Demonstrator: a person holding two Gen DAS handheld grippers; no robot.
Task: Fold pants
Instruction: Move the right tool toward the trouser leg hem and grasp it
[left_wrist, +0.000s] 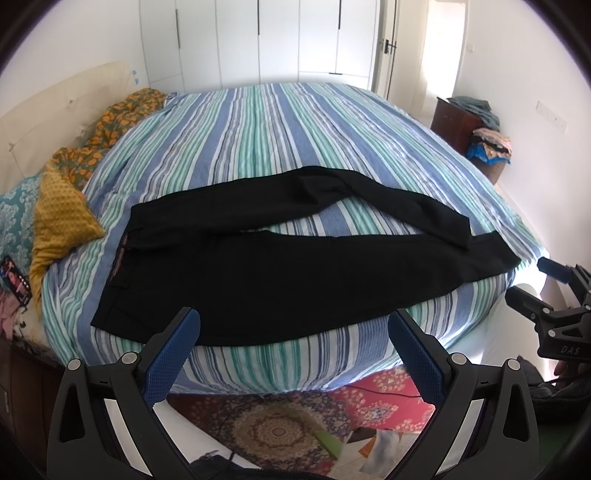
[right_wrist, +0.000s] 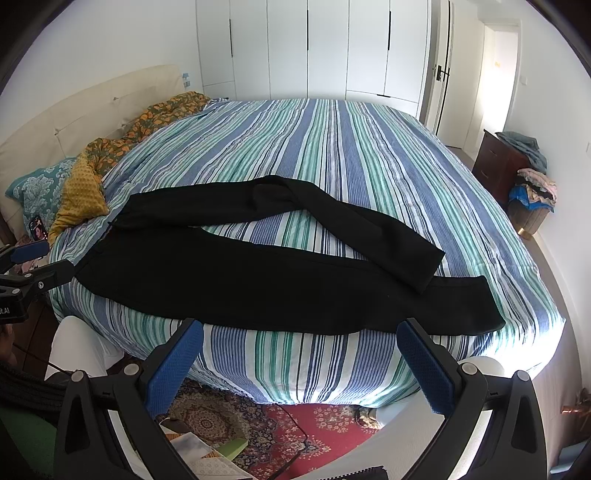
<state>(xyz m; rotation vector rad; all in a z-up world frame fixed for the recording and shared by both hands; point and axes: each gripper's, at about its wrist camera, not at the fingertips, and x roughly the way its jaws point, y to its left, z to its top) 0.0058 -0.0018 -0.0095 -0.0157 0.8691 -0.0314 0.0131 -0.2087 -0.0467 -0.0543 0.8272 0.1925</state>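
Black pants (left_wrist: 258, 273) lie flat on the striped bedspread (left_wrist: 258, 129), waistband at the left, legs running right. The far leg bends and its cuff crosses the near leg near the right end. The pants also show in the right wrist view (right_wrist: 258, 284) on the bedspread (right_wrist: 351, 147). My left gripper (left_wrist: 293, 325) is open and empty, held in front of the bed's near edge below the pants' seat. My right gripper (right_wrist: 299, 332) is open and empty, in front of the near leg. Each gripper shows in the other's view, the right (left_wrist: 532, 284) and the left (right_wrist: 37, 262).
Pillows and an orange patterned blanket (left_wrist: 99, 129) lie at the bed's head on the left. A phone (right_wrist: 38, 229) rests near the pillows. A patterned rug (left_wrist: 295, 424) with papers covers the floor below. A dresser (right_wrist: 498, 166) and a clothes basket (right_wrist: 532, 206) stand at the right wall.
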